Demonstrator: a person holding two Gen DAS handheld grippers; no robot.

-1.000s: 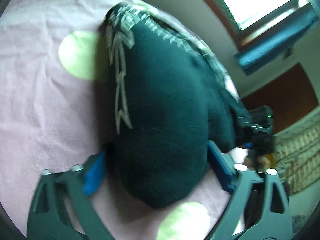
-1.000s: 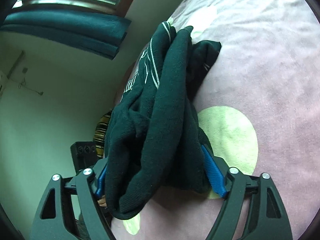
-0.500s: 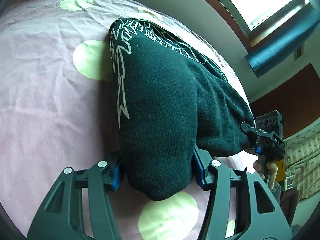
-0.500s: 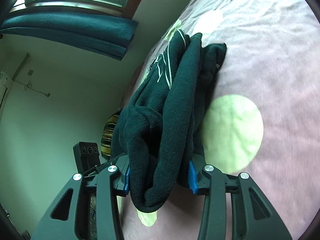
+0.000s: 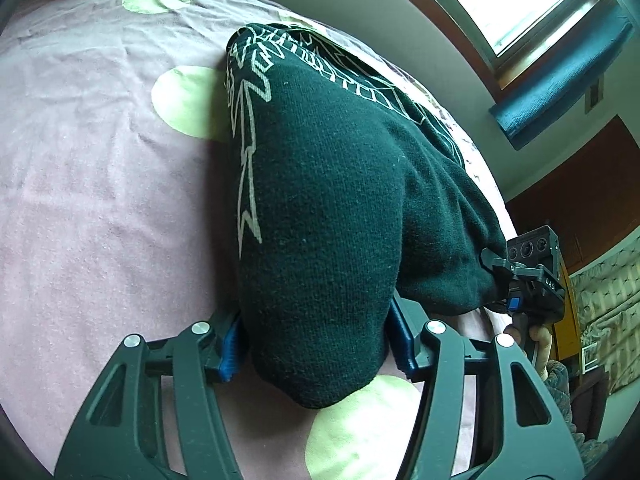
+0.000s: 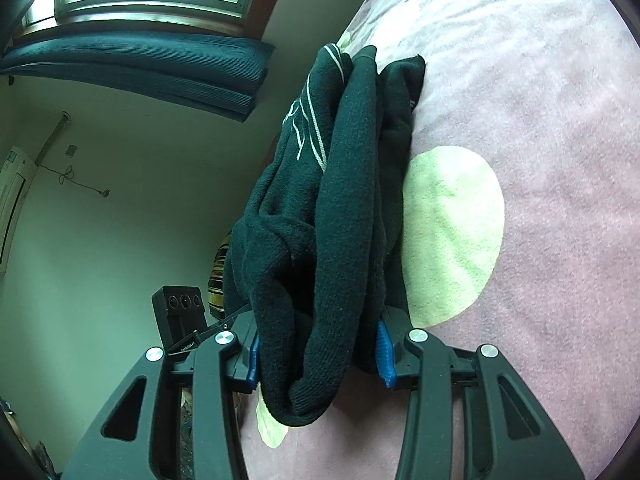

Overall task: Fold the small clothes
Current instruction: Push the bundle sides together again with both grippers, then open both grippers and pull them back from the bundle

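Observation:
A dark green knitted sweater [image 5: 320, 200] with white line print lies bunched on a pink bedspread [image 5: 100, 200] with pale green dots. My left gripper [image 5: 314, 348] is shut on a thick fold of it near the sweater's near end. My right gripper [image 6: 318, 346] is shut on another bunched fold of the same sweater [image 6: 340, 200], which hangs in several layers between the blue pads. The right gripper also shows at the right of the left wrist view [image 5: 520, 280], clamped on the sweater's edge.
The bed [image 6: 540, 160] runs along a pale wall under a window with a rolled blue blind [image 6: 140, 68]. A dark wooden door [image 5: 580, 184] and patterned fabric stand beyond the bed's far side.
Both grippers have closed from wide open onto the sweater folds. The cameras have drawn back slightly, and the sweater end is lifted a little.

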